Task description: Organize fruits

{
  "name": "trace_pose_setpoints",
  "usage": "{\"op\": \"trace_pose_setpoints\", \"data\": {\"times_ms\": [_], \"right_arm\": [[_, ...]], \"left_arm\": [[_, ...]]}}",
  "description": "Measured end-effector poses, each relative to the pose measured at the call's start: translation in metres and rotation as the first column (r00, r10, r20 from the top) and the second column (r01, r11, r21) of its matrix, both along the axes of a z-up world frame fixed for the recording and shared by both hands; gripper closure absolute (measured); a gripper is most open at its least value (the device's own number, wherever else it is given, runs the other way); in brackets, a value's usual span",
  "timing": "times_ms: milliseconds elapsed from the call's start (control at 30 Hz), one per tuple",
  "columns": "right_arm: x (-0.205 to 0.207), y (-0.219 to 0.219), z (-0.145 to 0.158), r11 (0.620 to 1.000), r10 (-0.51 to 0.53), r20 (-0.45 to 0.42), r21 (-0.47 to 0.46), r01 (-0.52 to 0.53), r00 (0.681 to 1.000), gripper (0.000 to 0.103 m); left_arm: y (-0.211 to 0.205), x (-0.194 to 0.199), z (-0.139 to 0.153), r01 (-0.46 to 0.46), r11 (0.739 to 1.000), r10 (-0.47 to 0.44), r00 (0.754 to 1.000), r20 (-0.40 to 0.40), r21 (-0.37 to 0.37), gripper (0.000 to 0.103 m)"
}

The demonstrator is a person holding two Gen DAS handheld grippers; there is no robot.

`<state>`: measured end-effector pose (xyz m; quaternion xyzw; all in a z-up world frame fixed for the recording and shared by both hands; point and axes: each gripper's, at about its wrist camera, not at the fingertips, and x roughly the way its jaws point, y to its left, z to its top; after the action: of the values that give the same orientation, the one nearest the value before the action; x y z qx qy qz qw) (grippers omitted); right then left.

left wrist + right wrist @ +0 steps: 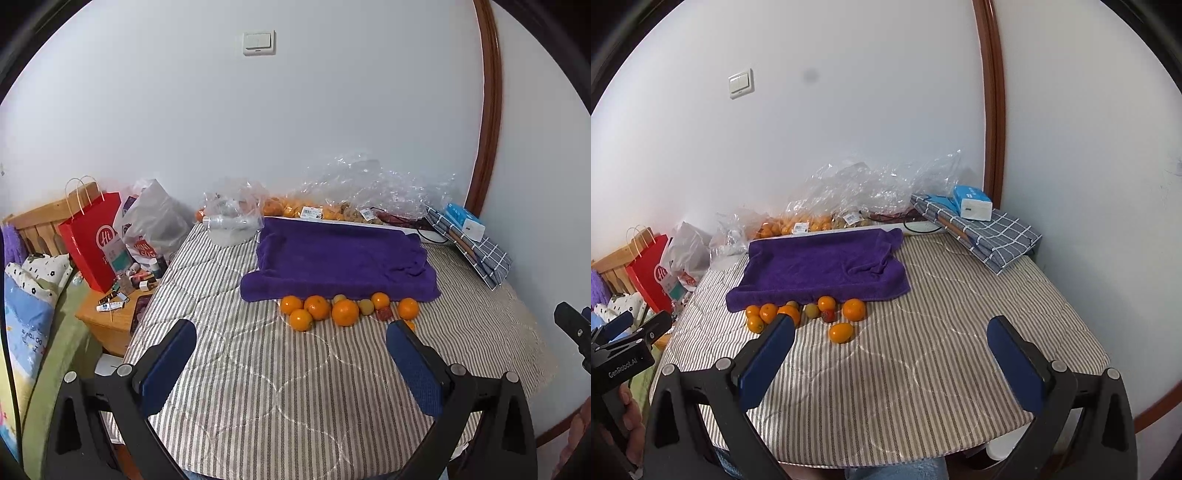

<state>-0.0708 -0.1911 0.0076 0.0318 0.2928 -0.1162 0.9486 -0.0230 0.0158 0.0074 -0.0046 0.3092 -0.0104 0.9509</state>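
Several oranges (345,312) lie in a loose row on the striped table cover, just in front of a purple towel (340,258). Among them are small yellowish fruits (366,306) and a red strawberry (384,314). In the right wrist view the same oranges (854,309), one apart nearer me (841,332), the strawberry (828,315) and the towel (820,269) show. My left gripper (291,334) is open and empty, short of the fruit. My right gripper (890,330) is open and empty, right of the fruit.
Clear plastic bags with more oranges (317,206) lie along the wall behind the towel. A checked folded cloth with a tissue pack (476,243) sits at the back right. A red paper bag (92,240) and a cluttered nightstand (114,314) stand left of the table.
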Motion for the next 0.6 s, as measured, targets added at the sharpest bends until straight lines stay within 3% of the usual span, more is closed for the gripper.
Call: {"op": "trace_pose_setpoints", "data": {"times_ms": [600], "right_arm": [[-0.0045,-0.0023,0.0025,1.000,0.008,0.004,0.003,-0.008,1.000,0.001]], "left_arm": [[-0.0078,-0.0067,0.0045,0.029,1.000,-0.029,0.999,0.018,0.006,0.000]]}}
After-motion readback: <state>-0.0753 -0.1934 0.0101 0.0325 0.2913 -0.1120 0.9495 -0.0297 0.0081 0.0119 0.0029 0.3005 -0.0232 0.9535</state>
